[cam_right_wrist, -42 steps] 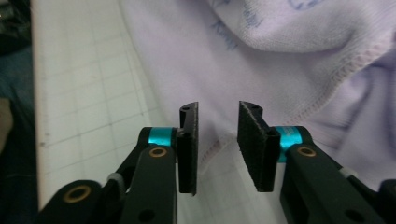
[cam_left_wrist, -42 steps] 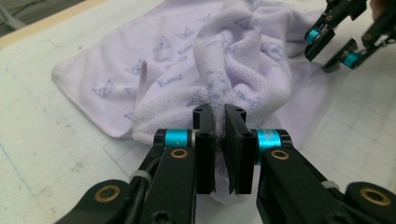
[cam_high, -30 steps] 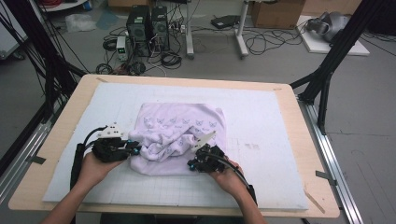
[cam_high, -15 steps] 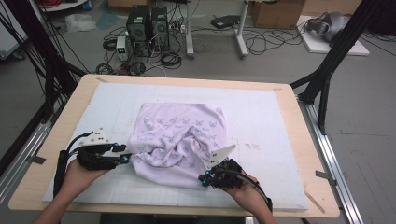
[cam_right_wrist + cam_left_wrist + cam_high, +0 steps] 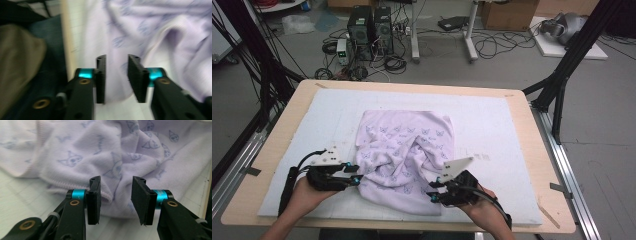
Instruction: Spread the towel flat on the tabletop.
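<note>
Lavender fleece blanket, bunched up mid-table, both claws off it

High view: the crumpled blanket [image 5: 404,160] with its little cat-face print lies on the white mat [image 5: 492,120], nearer the table's front edge. The left gripper [image 5: 357,175] is at its left hem, the right gripper [image 5: 430,192] by its front right corner. Left gripper view: jaws have just closed a bit but are spread, pinching nothing, with the ribbed hem [image 5: 106,195] right ahead. Right gripper view: blurry, jaws just opened, nothing between them, cloth [image 5: 155,32] beyond. I'd say it's light, soft and floppy, so it'll sag; pinch the stitched hem at the corners.
</note>
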